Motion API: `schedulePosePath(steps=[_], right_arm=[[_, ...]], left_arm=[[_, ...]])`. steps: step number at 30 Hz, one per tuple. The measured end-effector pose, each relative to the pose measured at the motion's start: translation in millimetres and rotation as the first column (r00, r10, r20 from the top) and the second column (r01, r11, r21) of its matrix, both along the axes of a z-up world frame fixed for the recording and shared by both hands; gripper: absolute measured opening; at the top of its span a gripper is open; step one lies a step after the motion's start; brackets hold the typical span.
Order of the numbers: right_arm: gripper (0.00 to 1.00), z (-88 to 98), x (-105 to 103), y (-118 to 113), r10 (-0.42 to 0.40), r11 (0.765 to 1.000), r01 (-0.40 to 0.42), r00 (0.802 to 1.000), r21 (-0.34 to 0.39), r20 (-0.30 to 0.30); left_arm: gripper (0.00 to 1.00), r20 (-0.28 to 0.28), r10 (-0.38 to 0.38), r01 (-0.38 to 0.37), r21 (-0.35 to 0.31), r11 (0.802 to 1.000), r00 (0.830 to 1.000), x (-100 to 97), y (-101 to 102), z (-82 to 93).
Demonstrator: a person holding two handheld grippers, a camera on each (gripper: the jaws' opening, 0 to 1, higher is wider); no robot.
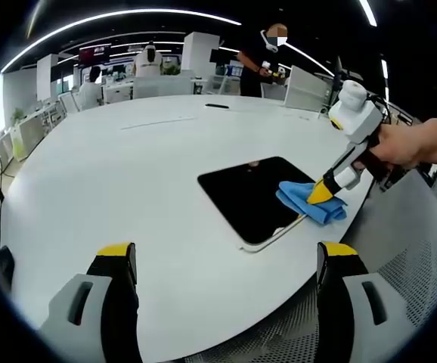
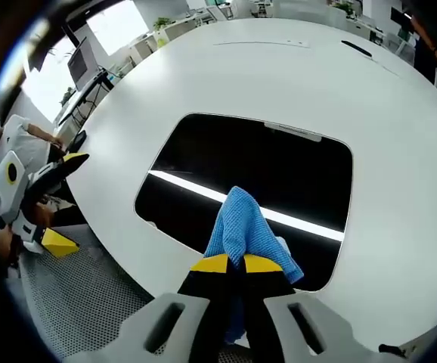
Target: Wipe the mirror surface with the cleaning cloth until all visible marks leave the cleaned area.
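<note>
On mirror (image 2: 279,170), right claw (image 2: 229,264) pinching blue cloth (image 2: 243,227), left claw (image 1: 226,259) wide, empty.

mirror (image 2: 264,170): dark rounded rectangle, flat on white table | cloth (image 2: 243,231): blue, bunched on mirror's edge

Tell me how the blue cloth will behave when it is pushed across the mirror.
The blue cloth, pinched in the right gripper, folds and drapes, so it is probably floppy. Likely bunches rather than slides flat on the mirror.
</note>
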State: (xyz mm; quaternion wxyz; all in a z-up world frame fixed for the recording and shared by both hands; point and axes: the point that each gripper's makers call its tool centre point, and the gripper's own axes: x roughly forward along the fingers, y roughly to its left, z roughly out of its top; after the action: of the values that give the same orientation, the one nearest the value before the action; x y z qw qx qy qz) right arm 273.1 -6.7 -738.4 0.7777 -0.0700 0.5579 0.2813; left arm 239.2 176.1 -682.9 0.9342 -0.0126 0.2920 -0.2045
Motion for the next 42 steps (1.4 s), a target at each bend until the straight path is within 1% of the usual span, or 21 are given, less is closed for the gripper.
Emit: schedulePosePath(steps=[3,10,16,17,27,36,42], right_arm=[[0.0,-0.2,-2.8,-0.5,0.013,1.0,-0.013,1.0,0.005,0.02],[0.0,0.0,-1.5,-0.5,0.016,1.0,-0.016,1.0,0.012,0.012],[0.0,0.5,-2.1,-4.6,0.021,1.0,-0.022,1.0,0.014,0.008],[0.0,0.3,-1.9,-5.1,0.015,1.0,-0.015,1.0,0.027,0.004],[0.0,0.3,-0.3,-10.0,0.006,0.999,-0.006,1.0,0.031,-0.007],[0.0,-0.3,3.1,-26.2,-0.025,0.999,0.026,1.0,0.03,-0.01],[0.0,0.0,3.5,-32.9,-0.042,0.999,0.042,0.999,0.032,-0.01]], left_arm=[[0.99,-0.001,0.0,0.0,0.001,1.0,1.0,-0.1,0.0,-0.2],[0.99,-0.003,0.002,-0.002,0.004,1.0,1.0,0.2,1.0,-1.9],[0.99,0.0,0.005,-0.005,-0.002,1.0,1.0,-0.3,-0.2,0.1],[0.99,0.0,0.003,-0.003,-0.003,1.0,1.0,-0.3,-0.6,0.1],[0.99,-0.007,0.004,-0.004,0.001,1.0,1.0,-1.4,-0.5,0.2],[0.99,-0.004,0.009,-0.009,-0.002,1.0,1.0,-1.2,-0.3,2.0],[0.99,-0.014,0.0,0.0,0.003,1.0,1.0,-2.3,-1.3,0.8]])
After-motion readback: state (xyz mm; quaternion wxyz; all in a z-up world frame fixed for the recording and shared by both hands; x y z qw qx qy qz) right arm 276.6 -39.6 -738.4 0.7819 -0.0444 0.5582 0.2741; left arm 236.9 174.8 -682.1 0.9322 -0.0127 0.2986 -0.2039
